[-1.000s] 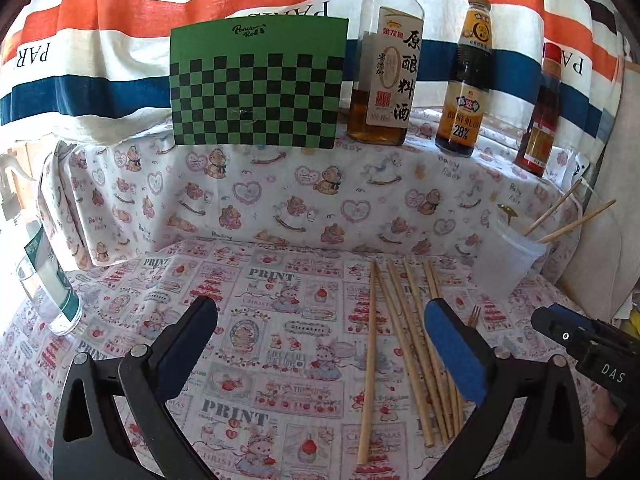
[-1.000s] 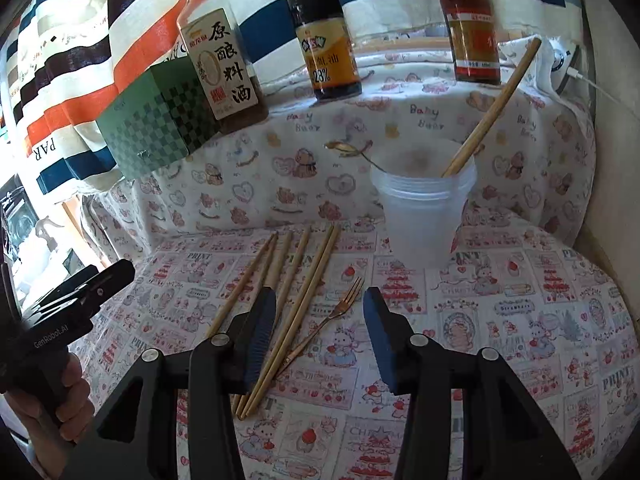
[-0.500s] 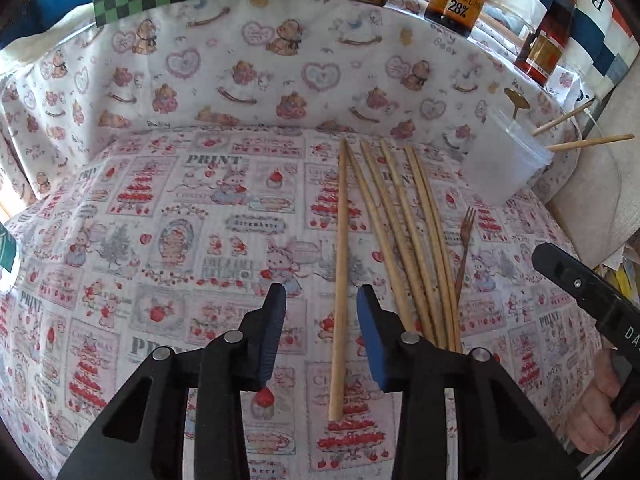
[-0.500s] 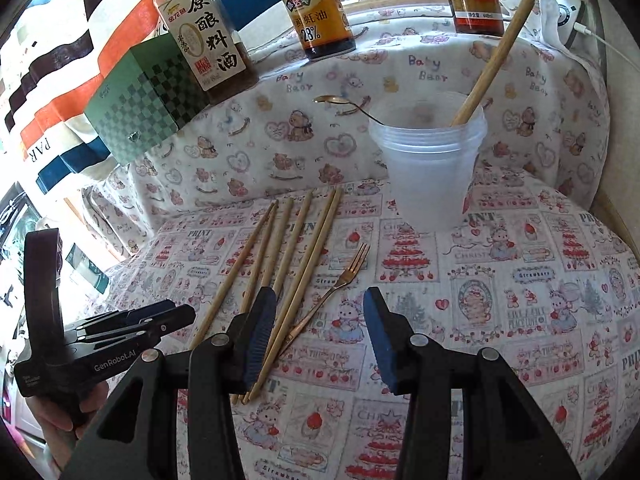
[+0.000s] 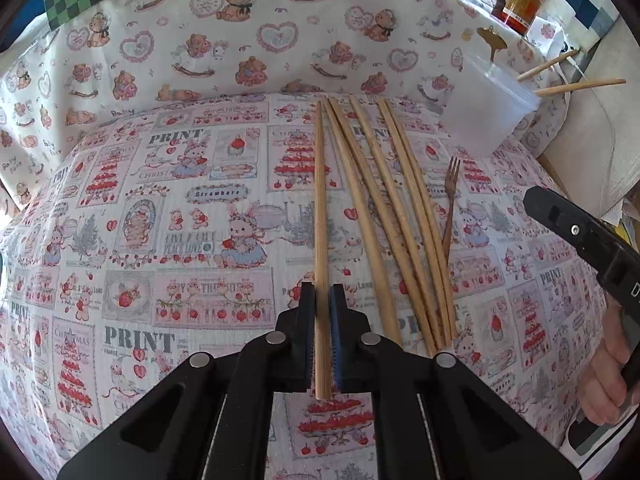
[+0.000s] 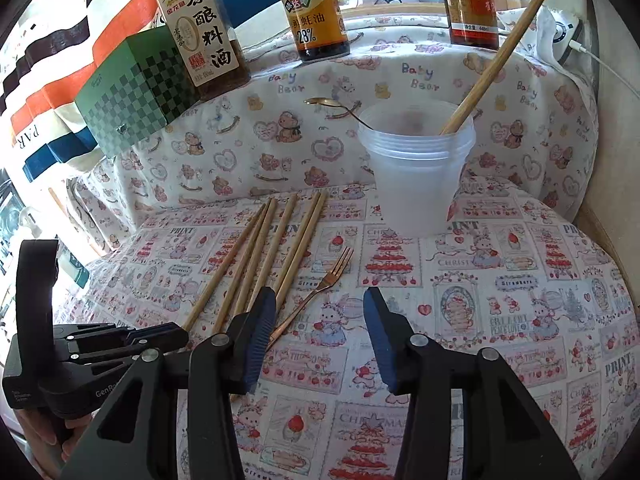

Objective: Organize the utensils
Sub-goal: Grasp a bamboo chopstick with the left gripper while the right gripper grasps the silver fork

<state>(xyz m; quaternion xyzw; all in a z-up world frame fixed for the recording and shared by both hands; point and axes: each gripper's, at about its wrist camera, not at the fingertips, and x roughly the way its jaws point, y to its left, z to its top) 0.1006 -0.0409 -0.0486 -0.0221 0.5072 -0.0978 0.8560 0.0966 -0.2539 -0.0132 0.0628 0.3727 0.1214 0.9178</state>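
A single pale bamboo chopstick [image 5: 320, 216], straight and matt, runs up the middle of the left wrist view and lies on the tablecloth [image 5: 168, 264], a ribbed cotton printed with red cakes, rabbits and the word PRINT. The left gripper [image 5: 321, 300], black plastic with blue ribbed pads, has come down to its narrowest around the near end of this stick, both pads pressing its sides. Just to its right lie five more bamboo chopsticks [image 5: 394, 216], fanned slightly and touching one another at the lower end. Beside them, further right, is a thin copper-coloured metal fork [image 5: 449, 204], tines pointing up the frame.

In the upper right of the right wrist view stands a stack of translucent plastic cups [image 6: 416, 176], holding a bamboo chopstick [image 6: 496, 54] leaning right and a gold spoon [image 6: 336, 107] hanging over the left rim. Behind, a bear-and-heart cloth covers a raised ledge bearing glass sauce bottles [image 6: 314, 16] and a green chequered box [image 6: 132, 96].

The right gripper [image 6: 319, 332] hovers above the cloth, angled downward, jaws half apart with nothing between them. A hand [image 5: 604, 376] grips its handle at the right edge of the left wrist view.
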